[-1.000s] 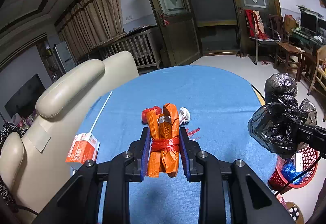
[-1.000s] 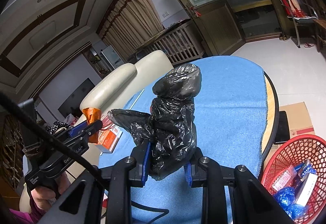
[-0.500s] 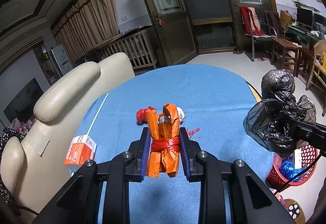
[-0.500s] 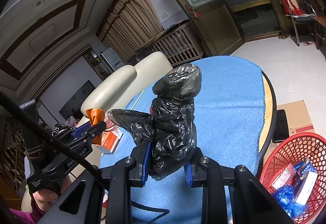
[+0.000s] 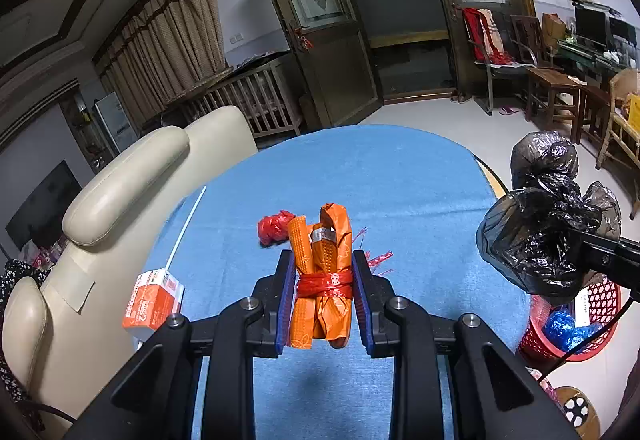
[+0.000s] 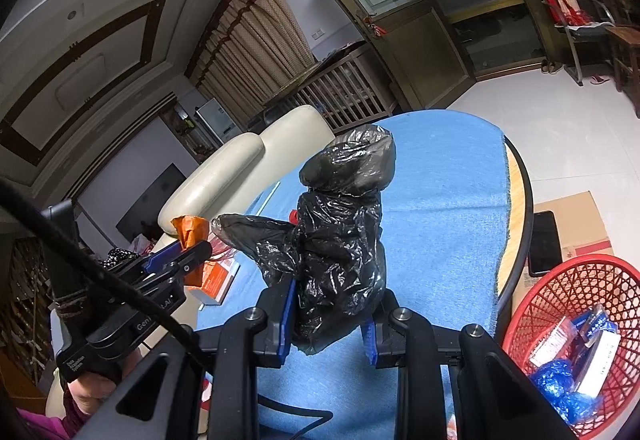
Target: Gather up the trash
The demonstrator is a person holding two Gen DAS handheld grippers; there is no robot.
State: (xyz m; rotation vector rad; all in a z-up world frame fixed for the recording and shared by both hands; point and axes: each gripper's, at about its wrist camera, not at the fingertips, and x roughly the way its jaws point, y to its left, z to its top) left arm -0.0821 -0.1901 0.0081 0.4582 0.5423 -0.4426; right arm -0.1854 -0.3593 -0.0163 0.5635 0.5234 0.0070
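A: What does the left gripper [image 5: 323, 292] have between its pads?

B: It is clamped on an orange wrapper bundle [image 5: 322, 276], rolled up and tied round the middle with a red plastic strip. The bundle stands upright between the blue pads, lifted clear of the blue tablecloth [image 5: 400, 183].

A: And the right gripper [image 6: 328, 314]?

B: Its fingers are closed on a crumpled black plastic bag [image 6: 340, 240], which bulges up above them and trails a flap toward the left. In the left wrist view the same bag hangs at the right edge, above the basket.

A: Which basket?

B: A red mesh basket [image 6: 576, 280] on the floor, just beside the round table. Blue plastic wrapping [image 6: 560, 392] and a few flat packets lie in it.

A: What is left on the cloth?

B: A small red crumpled wrapper [image 5: 274, 226] just beyond the orange bundle, some red shreds [image 5: 378, 260] near the left gripper's right finger, and an orange and white carton [image 5: 154, 300] at the table's left edge, next to the cream chair [image 5: 120, 179].

A: Is the person visible?

B: Only a hand [image 6: 94, 388] holding the left gripper's handle, low on the left of the right wrist view.
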